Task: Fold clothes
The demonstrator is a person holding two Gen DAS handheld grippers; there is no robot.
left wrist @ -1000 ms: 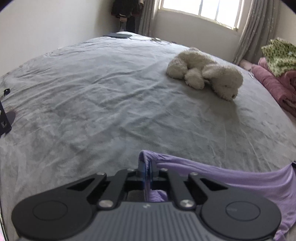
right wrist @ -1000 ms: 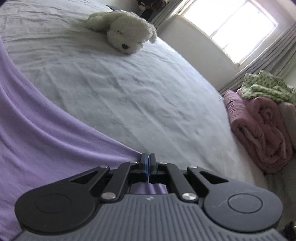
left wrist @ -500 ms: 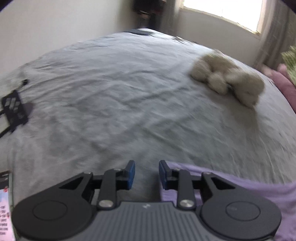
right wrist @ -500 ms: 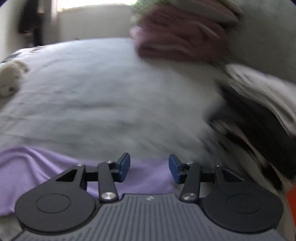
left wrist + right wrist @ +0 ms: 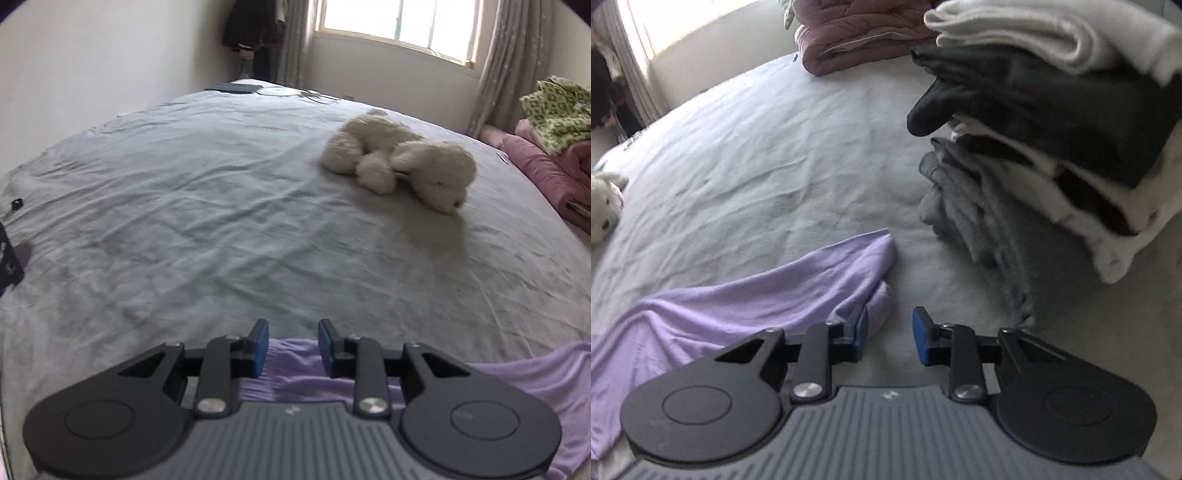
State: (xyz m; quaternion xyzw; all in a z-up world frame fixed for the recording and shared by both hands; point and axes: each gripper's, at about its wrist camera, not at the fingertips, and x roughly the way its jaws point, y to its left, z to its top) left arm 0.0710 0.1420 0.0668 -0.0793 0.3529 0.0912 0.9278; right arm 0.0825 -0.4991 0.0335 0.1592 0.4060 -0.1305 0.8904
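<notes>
A purple garment (image 5: 738,295) lies crumpled on the grey bed sheet (image 5: 775,147), its pointed end towards a stack of folded clothes. My right gripper (image 5: 890,336) hovers at that end and its jaws are closing. Its left fingertip (image 5: 860,328) is at the cloth's edge, and only bare sheet shows between the jaws. In the left wrist view my left gripper (image 5: 293,343) stands open just above another edge of the purple garment (image 5: 517,384). The cloth lies loose under the gap and neither pad presses it.
A stack of folded clothes (image 5: 1052,129), white, black and grey, rises close on the right. A white plush dog (image 5: 399,158) lies mid-bed. A pink quilt (image 5: 546,173) with green patterned cloth (image 5: 554,110) is at the far right. A black object (image 5: 7,262) sits at the left edge.
Both grippers were shut on the purple garment and have opened, leaving it on the bed. The right one rolled and swung over to the stack of folded clothes. The left one pulled back slightly.
</notes>
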